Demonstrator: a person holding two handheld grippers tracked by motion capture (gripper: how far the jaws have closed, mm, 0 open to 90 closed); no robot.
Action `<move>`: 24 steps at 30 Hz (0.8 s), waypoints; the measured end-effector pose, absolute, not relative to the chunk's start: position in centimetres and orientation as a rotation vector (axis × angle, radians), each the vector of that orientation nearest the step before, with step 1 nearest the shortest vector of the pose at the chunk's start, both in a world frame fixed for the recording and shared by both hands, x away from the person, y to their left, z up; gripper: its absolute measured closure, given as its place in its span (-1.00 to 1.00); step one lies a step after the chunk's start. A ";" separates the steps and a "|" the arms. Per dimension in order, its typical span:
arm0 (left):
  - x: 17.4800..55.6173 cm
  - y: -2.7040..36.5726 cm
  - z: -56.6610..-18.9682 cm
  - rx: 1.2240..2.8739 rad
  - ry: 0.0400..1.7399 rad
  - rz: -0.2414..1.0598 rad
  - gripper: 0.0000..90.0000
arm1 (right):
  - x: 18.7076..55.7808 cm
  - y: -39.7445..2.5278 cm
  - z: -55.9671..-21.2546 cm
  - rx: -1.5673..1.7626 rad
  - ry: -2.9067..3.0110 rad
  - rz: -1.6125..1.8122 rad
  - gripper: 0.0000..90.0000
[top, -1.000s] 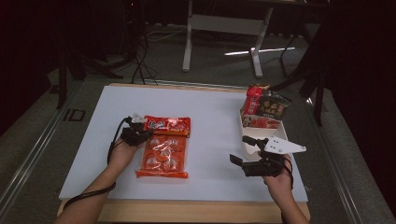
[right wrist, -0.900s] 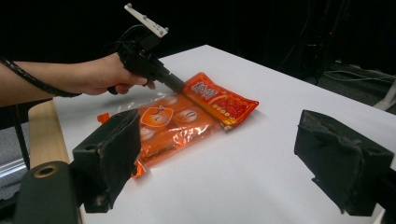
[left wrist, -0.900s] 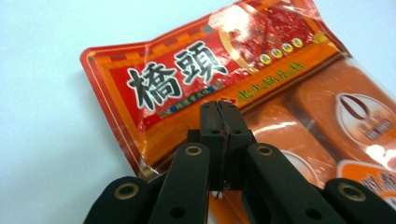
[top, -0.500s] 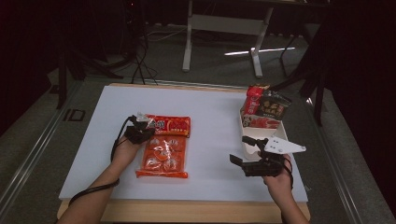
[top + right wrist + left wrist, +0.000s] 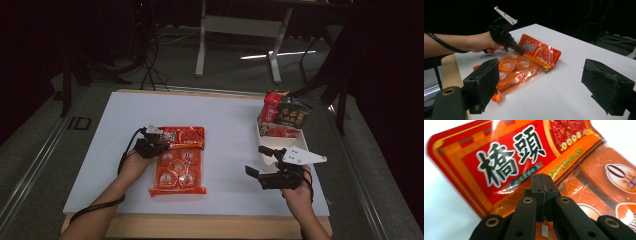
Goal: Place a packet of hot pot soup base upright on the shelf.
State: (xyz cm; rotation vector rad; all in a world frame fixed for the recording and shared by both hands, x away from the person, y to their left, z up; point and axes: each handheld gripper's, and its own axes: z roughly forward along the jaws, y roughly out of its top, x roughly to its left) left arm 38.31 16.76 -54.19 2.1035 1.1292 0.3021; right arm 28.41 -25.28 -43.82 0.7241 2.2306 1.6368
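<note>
The orange snack bag (image 5: 179, 161) lies left of centre in the high view, on the white table (image 5: 230, 125). The left tongs (image 5: 159, 145) are pinched together on its red top edge, so the grip looks made. The right tongs (image 5: 260, 161) hang wide open and empty at lower right. Lifting and moving the bag toward the box (image 5: 264, 131) at upper right seems still to do.

Bare table (image 5: 227, 165) separates snack bag (image 5: 179, 170) from snack box (image 5: 280, 131).
</note>
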 end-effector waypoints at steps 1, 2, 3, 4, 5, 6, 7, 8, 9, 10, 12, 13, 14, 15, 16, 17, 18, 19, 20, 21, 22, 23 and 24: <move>38.2 16.5 -54.2 2.100 1.119 0.287 1.00 | 28.4 -25.3 -43.8 0.726 2.231 1.639 -0.68; 38.0 16.1 -54.2 2.097 1.111 0.282 1.00 | 28.4 -25.2 -43.8 0.725 2.233 1.639 -0.68; 37.8 15.8 -54.1 2.105 1.096 0.288 1.00 | 28.4 -25.2 -43.8 0.722 2.234 1.637 -0.68; 37.6 15.3 -54.1 2.117 1.083 0.306 1.00 | 28.4 -25.2 -43.8 0.720 2.233 1.636 -0.68; 37.5 15.0 -54.0 2.132 1.075 0.325 1.00 | 28.4 -25.2 -43.8 0.719 2.233 1.635 -0.68; 37.4 14.9 -53.9 2.140 1.076 0.326 1.00 | 28.4 -25.2 -43.7 0.720 2.232 1.636 -0.68; 37.4 14.9 -53.9 2.136 1.077 0.310 1.00 | 28.3 -25.2 -43.7 0.720 2.231 1.637 -0.68; 37.3 14.9 -54.0 2.129 1.072 0.295 1.00 | 28.3 -25.2 -43.7 0.720 2.231 1.637 -0.68; 37.3 15.0 -54.0 2.128 1.066 0.284 1.00 | 28.4 -25.2 -43.8 0.721 2.230 1.638 -0.68; 37.2 14.9 -54.1 2.125 1.063 0.270 1.00 | 28.4 -25.3 -43.8 0.721 2.231 1.638 -0.68; 37.0 14.7 -54.0 2.133 1.050 0.262 1.00 | 28.4 -25.3 -43.8 0.723 2.231 1.639 -0.68; 37.0 14.6 -54.0 2.140 1.043 0.255 1.00 | 28.4 -25.3 -43.8 0.723 2.231 1.640 -0.68; 36.9 14.4 -54.0 2.143 1.040 0.251 1.00 | 28.4 -25.2 -43.8 0.722 2.232 1.640 -0.68; 36.9 14.3 -54.0 2.144 1.033 0.239 1.00 | 28.4 -25.2 -43.8 0.721 2.232 1.640 -0.68; 36.8 14.2 -54.0 2.145 1.027 0.220 1.00 | 28.4 -25.2 -43.8 0.720 2.233 1.641 -0.68; 36.7 14.0 -54.0 2.148 1.014 0.218 1.00 | 28.4 -25.1 -43.8 0.718 2.234 1.640 -0.68; 36.6 13.7 -54.0 2.153 1.009 0.221 1.00 | 28.4 -25.1 -43.8 0.716 2.235 1.637 -0.68; 36.5 13.5 -54.0 2.158 1.003 0.216 1.00 | 28.4 -25.1 -43.8 0.716 2.237 1.636 -0.68; 36.3 13.3 -54.0 2.161 0.993 0.213 1.00 | 28.4 -25.1 -43.8 0.717 2.236 1.636 -0.68; 36.2 13.1 -54.0 2.162 0.988 0.218 1.00 | 28.4 -25.1 -43.8 0.717 2.235 1.636 -0.68; 36.0 13.0 -54.0 2.163 0.981 0.212 1.00 | 28.4 -25.1 -43.8 0.719 2.236 1.636 -0.68; 35.9 12.9 -54.0 2.159 0.979 0.207 1.00 | 28.4 -25.1 -43.8 0.720 2.235 1.636 -0.68; 35.8 12.9 -54.0 2.161 0.974 0.216 1.00 | 28.4 -25.1 -43.8 0.719 2.235 1.637 -0.68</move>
